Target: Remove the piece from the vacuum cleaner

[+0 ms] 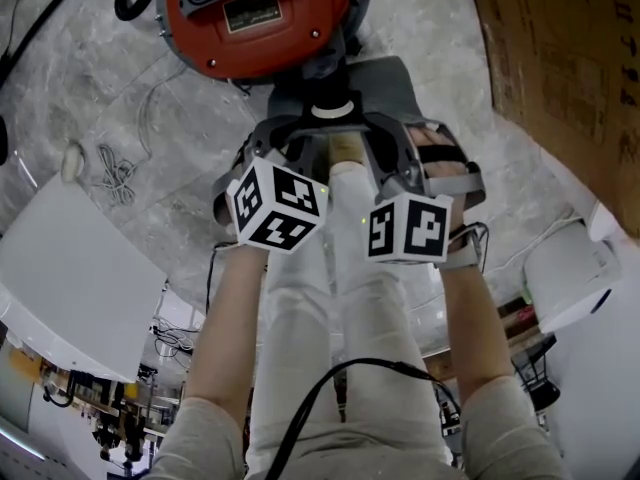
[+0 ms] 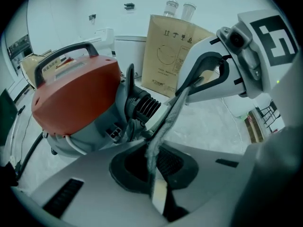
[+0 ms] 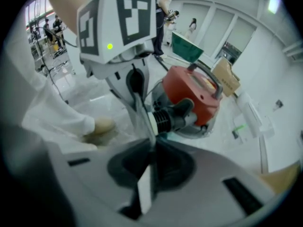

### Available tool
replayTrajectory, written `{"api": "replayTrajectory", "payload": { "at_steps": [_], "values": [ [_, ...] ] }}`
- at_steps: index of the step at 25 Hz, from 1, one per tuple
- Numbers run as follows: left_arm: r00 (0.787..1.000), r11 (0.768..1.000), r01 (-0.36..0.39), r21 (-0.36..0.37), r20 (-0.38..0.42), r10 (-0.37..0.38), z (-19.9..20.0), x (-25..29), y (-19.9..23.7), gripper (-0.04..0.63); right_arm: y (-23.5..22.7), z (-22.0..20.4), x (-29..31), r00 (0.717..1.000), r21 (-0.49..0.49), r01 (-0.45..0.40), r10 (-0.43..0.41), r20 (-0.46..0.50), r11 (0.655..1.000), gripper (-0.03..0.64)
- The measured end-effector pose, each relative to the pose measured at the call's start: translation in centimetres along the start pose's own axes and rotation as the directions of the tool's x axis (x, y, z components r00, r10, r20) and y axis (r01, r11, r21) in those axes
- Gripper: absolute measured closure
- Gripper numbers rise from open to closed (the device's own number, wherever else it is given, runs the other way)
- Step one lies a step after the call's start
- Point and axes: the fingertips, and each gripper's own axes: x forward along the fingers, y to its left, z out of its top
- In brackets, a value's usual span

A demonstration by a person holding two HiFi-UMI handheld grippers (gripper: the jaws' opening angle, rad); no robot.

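Jaws clenched shut on left gripper [image 2: 152,151] and right gripper [image 3: 148,146], angled steeply down, forearms parallel.
Held side by side near ribbed hose connector [image 2: 142,106], plugged into red vacuum cleaner [image 1: 255,13] on floor [image 1: 90,78].

Left forearm [image 1: 225,338] and right forearm [image 1: 480,338] reach forward side by side. The left gripper [image 1: 292,153] and right gripper [image 1: 388,153] point steeply downward, tips converging toward each other. The jaws are together on both the left gripper [image 2: 156,174] and the right gripper [image 3: 147,174].
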Motion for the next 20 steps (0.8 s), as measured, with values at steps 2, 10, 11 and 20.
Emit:
{"api": "replayTrajectory", "payload": {
  "at_steps": [2, 10, 11, 20],
  "values": [
    [1.0, 1.0, 0.012, -0.007, -0.003, -0.012, 0.0, 0.1, 0.0, 0.561, 0.0, -0.1, 0.0, 1.0, 0.003, -0.003, 0.003, 0.0, 1.0, 0.588],
    [0.998, 0.998, 0.063, -0.012, -0.013, -0.063, 0.6, -1.4, -0.8, 0.561, -0.2, -1.4, 0.9, 0.998, 0.229, -0.047, 0.038, 0.042, 0.972, 0.588],
    [0.998, 0.998, 0.061, -0.002, -0.01, -0.061, 0.8, -1.6, -0.9, 0.561, -0.2, -1.6, 1.2, 0.998, 0.259, -0.056, 0.046, 0.044, 0.964, 0.588],
    [0.998, 0.999, 0.049, 0.014, 0.031, -0.049, 1.7, -2.7, -1.4, 0.561, 0.5, -2.0, 2.5, 0.994, 0.415, -0.103, 0.075, 0.083, 0.904, 0.589]
  ]
}}
